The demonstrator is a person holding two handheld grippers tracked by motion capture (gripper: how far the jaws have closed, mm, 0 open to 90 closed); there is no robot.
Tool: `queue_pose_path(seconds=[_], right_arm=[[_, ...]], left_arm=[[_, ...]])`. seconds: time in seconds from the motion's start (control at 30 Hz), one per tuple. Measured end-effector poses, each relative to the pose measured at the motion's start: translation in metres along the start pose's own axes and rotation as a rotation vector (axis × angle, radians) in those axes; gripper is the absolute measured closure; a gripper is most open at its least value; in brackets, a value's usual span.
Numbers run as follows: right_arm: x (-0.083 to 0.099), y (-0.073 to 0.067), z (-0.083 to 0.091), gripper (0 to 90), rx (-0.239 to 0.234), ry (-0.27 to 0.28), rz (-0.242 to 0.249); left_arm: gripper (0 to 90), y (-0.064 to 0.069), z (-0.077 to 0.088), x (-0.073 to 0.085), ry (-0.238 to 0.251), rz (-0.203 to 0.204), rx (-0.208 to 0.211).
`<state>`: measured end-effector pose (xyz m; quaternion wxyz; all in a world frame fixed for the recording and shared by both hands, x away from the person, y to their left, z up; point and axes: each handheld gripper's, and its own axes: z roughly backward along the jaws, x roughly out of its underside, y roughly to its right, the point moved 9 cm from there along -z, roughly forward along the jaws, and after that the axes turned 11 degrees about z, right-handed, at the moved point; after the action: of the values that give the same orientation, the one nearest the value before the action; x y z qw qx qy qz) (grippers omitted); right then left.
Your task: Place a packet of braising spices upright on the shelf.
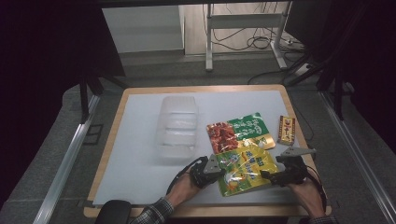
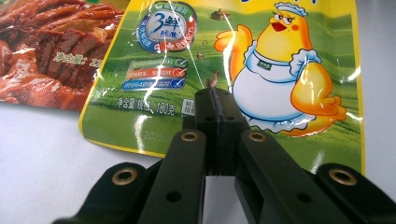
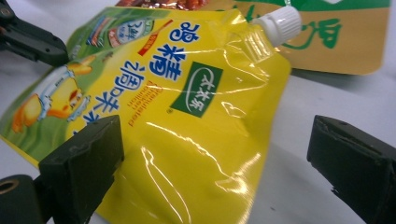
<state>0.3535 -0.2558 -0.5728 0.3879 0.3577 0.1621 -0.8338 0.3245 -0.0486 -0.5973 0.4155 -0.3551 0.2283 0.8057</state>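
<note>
A yellow spouted pouch (image 1: 245, 170) printed with a cartoon chicken lies flat on the white mat near the front edge. My left gripper (image 1: 223, 172) is at its left side. In the left gripper view the black jaws (image 2: 215, 95) are pressed together, tips over the pouch (image 2: 280, 70), with nothing visible between them. My right gripper (image 1: 267, 176) is at the pouch's right side and stands open. In the right gripper view its two pads (image 3: 84, 168) straddle the pouch's yellow corner (image 3: 196, 130) below the white cap (image 3: 280, 21).
A red and green food pouch (image 1: 236, 130) lies just behind the yellow one, partly under it. A small red and yellow packet (image 1: 286, 129) sits at the right. A clear plastic container (image 1: 177, 126) stands mid-table. The wooden table rim (image 1: 109, 135) borders the white mat (image 1: 135, 163).
</note>
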Motion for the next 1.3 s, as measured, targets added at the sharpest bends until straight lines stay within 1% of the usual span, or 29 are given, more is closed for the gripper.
queue_pose_path(seconds=[0.17,0.2,0.23,0.3,0.37,0.5,0.57,0.6,0.67,0.7,0.77,0.8,0.87,0.9,0.93,1.0,1.03,1.07,1.1,1.13,1.17,1.2,1.23,1.27,1.3], right_arm=[[-0.001,-0.003,-0.008,3.5,-0.06,0.0,-0.052],[-0.001,-0.003,-0.009,3.5,-0.067,-0.001,-0.059],[-0.001,-0.003,-0.011,3.5,-0.075,-0.002,-0.067],[-0.002,-0.006,-0.014,3.6,-0.111,-0.001,-0.097],[-0.003,-0.008,-0.017,4.0,-0.134,0.005,-0.111],[-0.008,-0.012,-0.022,5.9,-0.167,0.013,-0.113],[-0.012,-0.017,-0.026,6.8,-0.199,0.008,-0.119],[-0.013,-0.018,-0.026,7.1,-0.201,0.003,-0.118],[-0.015,-0.02,-0.027,7.4,-0.194,-0.019,-0.109],[-0.017,-0.021,-0.026,7.4,-0.199,-0.017,-0.121],[-0.024,-0.023,-0.019,7.2,-0.233,0.022,-0.151],[-0.029,-0.024,-0.016,6.6,-0.25,0.051,-0.163],[-0.033,-0.027,-0.012,5.4,-0.263,0.071,-0.158],[-0.033,-0.027,-0.012,5.4,-0.263,0.071,-0.158],[-0.034,-0.029,-0.01,7.9,-0.239,0.057,-0.146],[-0.036,-0.027,-0.008,21.5,-0.188,0.053,-0.127],[-0.037,-0.024,-0.005,34.9,-0.136,0.059,-0.116],[-0.039,-0.022,-0.003,44.3,-0.12,0.078,-0.126],[-0.04,-0.021,-0.001,49.7,-0.131,0.095,-0.146],[-0.04,-0.02,0.001,52.9,-0.132,0.101,-0.152],[-0.039,-0.019,0.001,56.0,-0.127,0.095,-0.153],[-0.038,-0.018,0.0,59.4,-0.115,0.091,-0.141],[-0.037,-0.018,0.0,63.6,-0.098,0.083,-0.127],[-0.037,-0.018,0.001,68.2,-0.08,0.081,-0.11],[-0.039,-0.019,0.002,72.4,-0.079,0.087,-0.109]], left_arm=[[90.0,0.0,0.0,0.0,0.002,0.007,0.001],[90.0,0.0,0.0,0.0,0.001,0.014,0.001],[90.0,0.0,0.001,0.001,-0.003,0.012,0.002],[90.0,0.0,0.001,0.001,-0.002,0.017,0.003],[90.0,0.0,0.001,0.002,-0.007,0.019,0.0],[90.0,0.0,0.004,0.007,-0.018,0.022,0.002],[90.0,0.0,0.004,0.007,-0.02,0.016,0.0],[90.0,0.0,0.004,0.007,-0.017,0.024,0.001],[90.0,0.0,0.004,0.007,-0.018,0.017,-0.003],[90.0,0.0,0.004,0.007,-0.018,0.017,-0.003],[90.0,0.0,0.004,0.007,-0.02,0.02,0.001],[90.0,-0.001,0.004,0.007,-0.019,0.021,0.001],[90.0,-0.001,0.005,0.007,-0.011,0.026,0.006],[90.0,-0.001,0.005,0.007,-0.011,0.026,0.006],[90.0,-0.001,0.005,0.007,-0.009,0.029,0.009],[90.0,0.0,0.006,0.007,-0.001,0.02,0.0],[90.0,-0.001,0.007,0.007,-0.002,0.015,-0.001],[89.9,-0.001,0.007,0.007,0.003,0.017,-0.002],[87.9,-0.002,0.008,0.007,0.008,0.019,-0.018],[82.4,-0.002,0.008,0.007,0.008,0.019,-0.018],[78.7,-0.004,0.009,0.007,0.011,0.037,-0.022],[75.8,-0.006,0.01,0.008,0.016,0.046,-0.02],[72.4,-0.006,0.012,0.007,0.02,0.06,-0.029],[69.3,-0.006,0.012,0.007,0.02,0.06,-0.029],[66.6,-0.006,0.016,0.008,0.011,0.043,-0.048]])
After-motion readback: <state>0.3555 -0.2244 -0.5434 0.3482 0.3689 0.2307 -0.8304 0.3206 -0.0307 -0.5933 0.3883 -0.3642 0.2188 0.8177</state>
